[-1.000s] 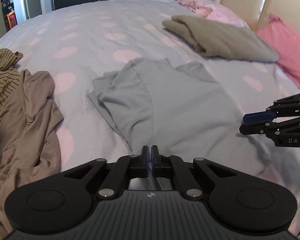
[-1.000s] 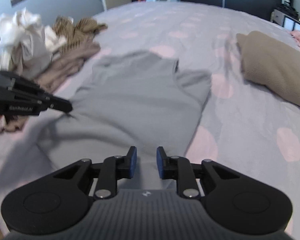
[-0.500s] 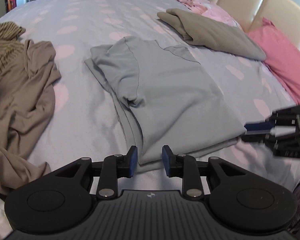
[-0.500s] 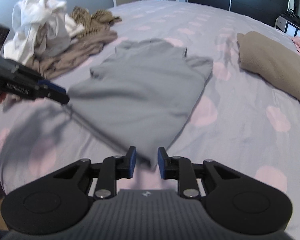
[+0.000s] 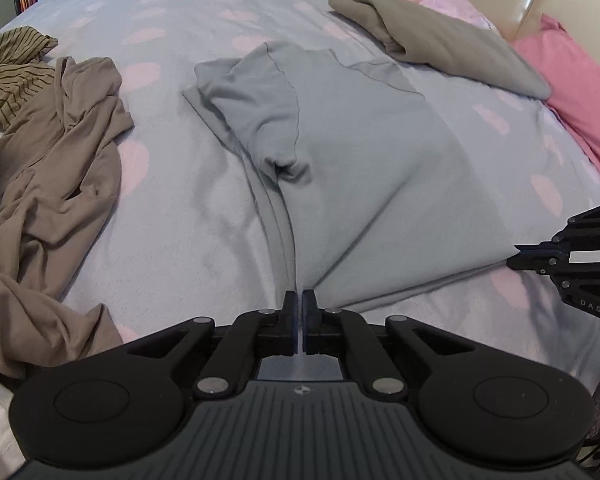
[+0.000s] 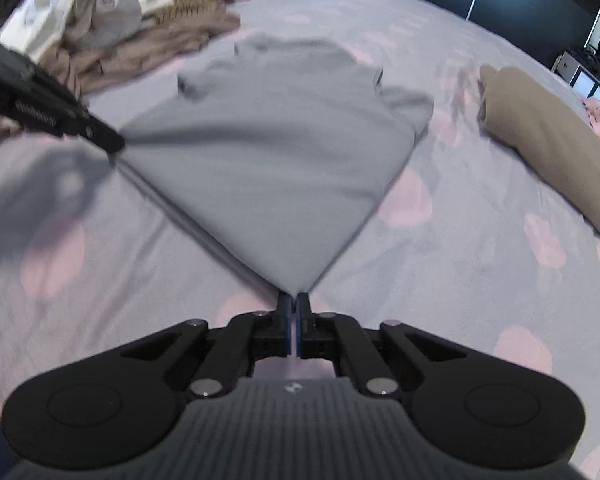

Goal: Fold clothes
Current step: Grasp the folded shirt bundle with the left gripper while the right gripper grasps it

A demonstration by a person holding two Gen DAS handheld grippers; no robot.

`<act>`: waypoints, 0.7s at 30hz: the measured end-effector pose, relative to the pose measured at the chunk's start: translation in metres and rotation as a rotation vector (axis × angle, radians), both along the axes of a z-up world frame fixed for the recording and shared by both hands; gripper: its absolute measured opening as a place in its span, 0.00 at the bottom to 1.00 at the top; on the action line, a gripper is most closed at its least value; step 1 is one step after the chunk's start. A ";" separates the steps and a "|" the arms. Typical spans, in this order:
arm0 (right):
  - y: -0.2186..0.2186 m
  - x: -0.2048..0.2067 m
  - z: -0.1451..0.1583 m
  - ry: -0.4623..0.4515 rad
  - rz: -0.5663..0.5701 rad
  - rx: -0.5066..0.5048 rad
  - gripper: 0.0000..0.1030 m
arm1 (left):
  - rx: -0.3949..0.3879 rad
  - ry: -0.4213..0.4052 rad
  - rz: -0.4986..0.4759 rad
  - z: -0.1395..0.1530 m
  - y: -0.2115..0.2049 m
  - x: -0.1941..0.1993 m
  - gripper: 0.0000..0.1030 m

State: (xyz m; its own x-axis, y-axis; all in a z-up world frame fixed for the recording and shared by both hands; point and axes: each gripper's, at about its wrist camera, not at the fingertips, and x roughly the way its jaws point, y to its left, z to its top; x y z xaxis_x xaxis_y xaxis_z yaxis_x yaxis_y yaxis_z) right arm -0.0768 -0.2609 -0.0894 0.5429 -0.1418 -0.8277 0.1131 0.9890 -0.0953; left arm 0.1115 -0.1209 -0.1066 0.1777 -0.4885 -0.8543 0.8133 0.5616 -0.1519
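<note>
Pinching the grey T-shirt (image 5: 364, 152) at its two near hem corners on the spotted bedspread (image 5: 172, 216).
I have my left gripper (image 5: 301, 300) and right gripper (image 6: 293, 304) each clamped on one corner, hem taut between them; a folded khaki garment (image 5: 440, 48) lies beyond, a crumpled brown one (image 5: 60, 152) to the left.

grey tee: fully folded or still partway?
Partway. The grey tee has its sleeves tucked in but lies full length; left gripper and right gripper pinch its hem corners.
</note>
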 end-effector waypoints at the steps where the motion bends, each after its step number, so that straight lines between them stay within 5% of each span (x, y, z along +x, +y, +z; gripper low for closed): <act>1: -0.001 -0.001 -0.002 0.009 -0.002 0.005 0.00 | 0.006 0.003 0.003 0.000 0.001 0.000 0.00; 5: -0.010 -0.007 0.003 0.017 -0.023 0.052 0.00 | 0.083 0.010 0.026 -0.002 0.008 0.004 0.00; 8: -0.018 -0.013 0.010 0.014 -0.042 0.097 0.01 | 0.000 0.034 0.058 0.009 0.012 0.013 0.00; 9: -0.023 -0.015 0.014 -0.004 -0.064 0.120 0.05 | -0.035 0.041 0.070 0.013 0.013 0.016 0.03; 11: -0.040 -0.015 0.025 -0.055 -0.123 0.184 0.07 | -0.105 0.056 0.094 0.022 0.014 0.023 0.35; 12: -0.048 -0.015 0.029 -0.081 -0.153 0.217 0.12 | -0.140 0.063 0.106 0.027 0.014 0.026 0.42; 15: -0.071 -0.007 0.040 -0.154 -0.231 0.321 0.38 | -0.235 0.087 0.143 0.037 0.014 0.036 0.48; 21: -0.109 0.015 0.036 -0.245 -0.378 0.514 0.49 | -0.282 0.170 0.246 0.017 -0.012 0.071 0.50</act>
